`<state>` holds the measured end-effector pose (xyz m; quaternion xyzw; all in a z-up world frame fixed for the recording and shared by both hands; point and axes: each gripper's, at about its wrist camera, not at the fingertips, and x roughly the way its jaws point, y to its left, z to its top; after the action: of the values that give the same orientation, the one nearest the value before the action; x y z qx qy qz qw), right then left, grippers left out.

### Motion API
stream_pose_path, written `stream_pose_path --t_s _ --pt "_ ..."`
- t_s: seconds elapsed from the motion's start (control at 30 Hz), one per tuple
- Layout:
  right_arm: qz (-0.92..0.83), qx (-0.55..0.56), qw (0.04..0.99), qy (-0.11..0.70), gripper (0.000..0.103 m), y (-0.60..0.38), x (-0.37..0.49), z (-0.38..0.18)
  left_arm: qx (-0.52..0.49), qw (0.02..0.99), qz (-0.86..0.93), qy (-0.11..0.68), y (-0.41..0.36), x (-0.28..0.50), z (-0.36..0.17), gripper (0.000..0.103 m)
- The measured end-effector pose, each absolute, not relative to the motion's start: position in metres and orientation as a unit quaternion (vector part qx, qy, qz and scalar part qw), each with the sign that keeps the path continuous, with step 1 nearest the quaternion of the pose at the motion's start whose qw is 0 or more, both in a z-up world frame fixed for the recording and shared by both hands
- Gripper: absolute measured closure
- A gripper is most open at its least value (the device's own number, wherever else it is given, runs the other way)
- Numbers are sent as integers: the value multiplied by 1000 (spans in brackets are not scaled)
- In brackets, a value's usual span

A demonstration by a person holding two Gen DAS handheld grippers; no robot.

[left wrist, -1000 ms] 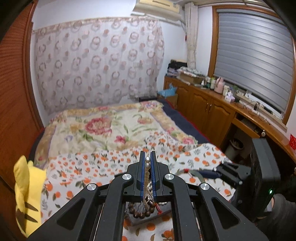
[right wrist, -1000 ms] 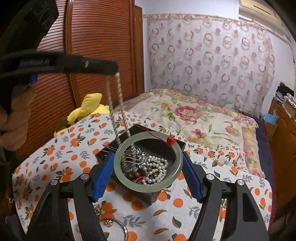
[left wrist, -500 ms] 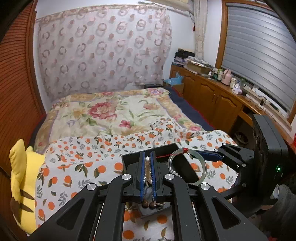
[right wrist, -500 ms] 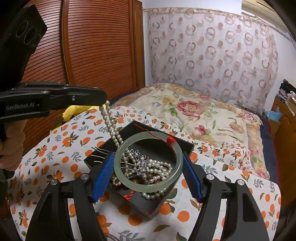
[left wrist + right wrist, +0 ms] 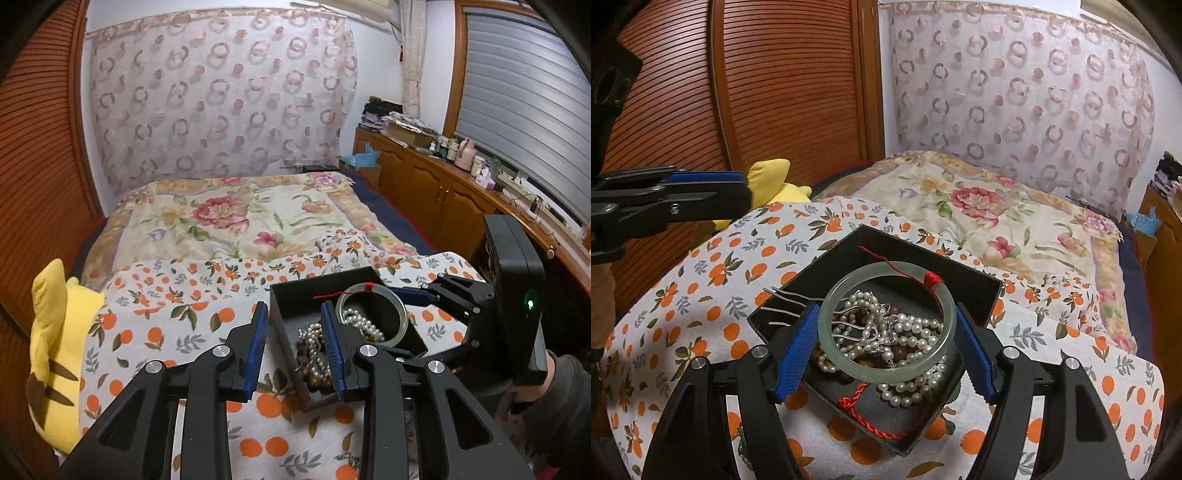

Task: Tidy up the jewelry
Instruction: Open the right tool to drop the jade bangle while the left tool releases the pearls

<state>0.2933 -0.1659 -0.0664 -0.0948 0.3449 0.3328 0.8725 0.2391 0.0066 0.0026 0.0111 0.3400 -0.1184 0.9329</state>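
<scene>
A black jewelry box [image 5: 964, 286] [image 5: 295, 299] sits on the orange-print cloth. It holds pearl strands [image 5: 912, 332], dark beads, a silver hair comb [image 5: 786, 312] and a red cord [image 5: 864, 417]. My right gripper [image 5: 886, 338] is shut on a pale green jade bangle [image 5: 882, 373] with a red thread, held over the box; the bangle also shows in the left wrist view [image 5: 400, 314]. My left gripper [image 5: 295, 343] is open and empty at the box's left wall, with the pearl necklace [image 5: 312, 334] lying in the box.
A yellow plush toy [image 5: 55, 343] lies at the cloth's left edge. A floral bedspread [image 5: 236, 218] stretches behind. A brown slatted wardrobe [image 5: 757, 92] is on the left and a wooden counter [image 5: 461, 192] on the right.
My left gripper opened and let the pearl necklace drop into the box, then drew back to the left. My right gripper kept the bangle over the box.
</scene>
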Motion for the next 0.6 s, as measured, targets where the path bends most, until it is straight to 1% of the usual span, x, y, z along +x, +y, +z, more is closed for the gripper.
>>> stream_pose_path --t_s 0.33,0.37,0.4,0.43,0.5,0.6 --pt "324 -95 873 351 29 -163 306 -67 5 934 -103 342 23 218 -8 69" --pt "322 -97 873 352 29 -162 308 -68 5 933 -100 345 26 215 -11 66" --pt "320 -97 874 353 28 -162 310 -68 5 933 -97 347 28 213 -14 64" --pt "321 -97 874 353 24 -162 311 -68 4 933 -95 348 29 211 -16 64" --pt "320 -97 875 350 22 -162 312 -68 3 931 -90 354 33 207 -22 63" --pt "316 -94 877 349 22 -167 311 -64 0 928 -84 362 38 202 -30 62"
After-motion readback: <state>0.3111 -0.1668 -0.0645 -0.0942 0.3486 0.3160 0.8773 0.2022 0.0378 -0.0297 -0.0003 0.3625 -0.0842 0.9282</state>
